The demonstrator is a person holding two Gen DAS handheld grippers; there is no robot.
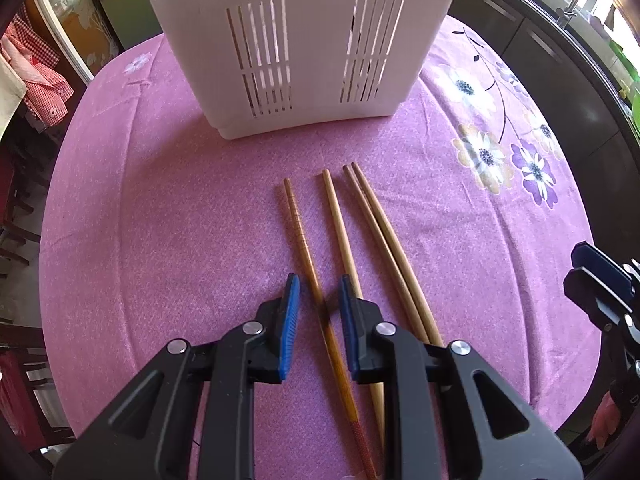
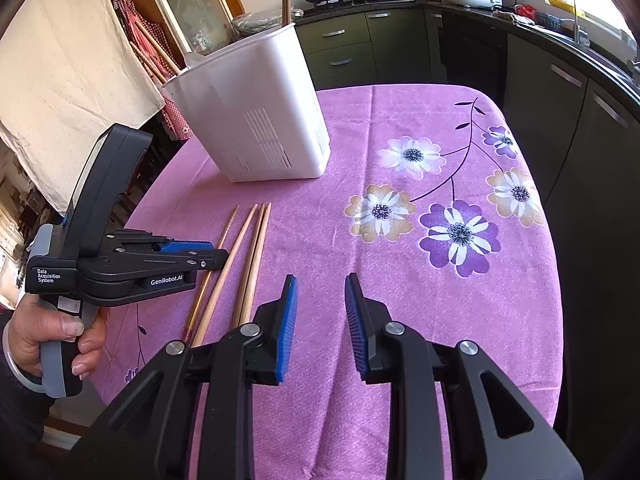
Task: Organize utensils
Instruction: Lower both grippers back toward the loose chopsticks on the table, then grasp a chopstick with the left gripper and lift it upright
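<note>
Chopsticks (image 1: 316, 288) look light, stiff and slick: left gripper (image 1: 319, 296) jaws straddle the darkest mid-shaft, seemingly not yet pinching; right gripper (image 2: 321, 300) open, empty.

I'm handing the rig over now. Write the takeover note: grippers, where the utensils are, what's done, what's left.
Left gripper: open, jaws narrow, straddling the dark ridged chopstick; pads not yet pressing on it.
Right gripper: open, empty, over bare tablecloth.
Four chopsticks lie side by side on the cloth in front of the white slotted holder: the dark one, a pale single and a touching pair.
Done: some chopsticks already stand in the holder.
Left: grip and load the four.
</note>
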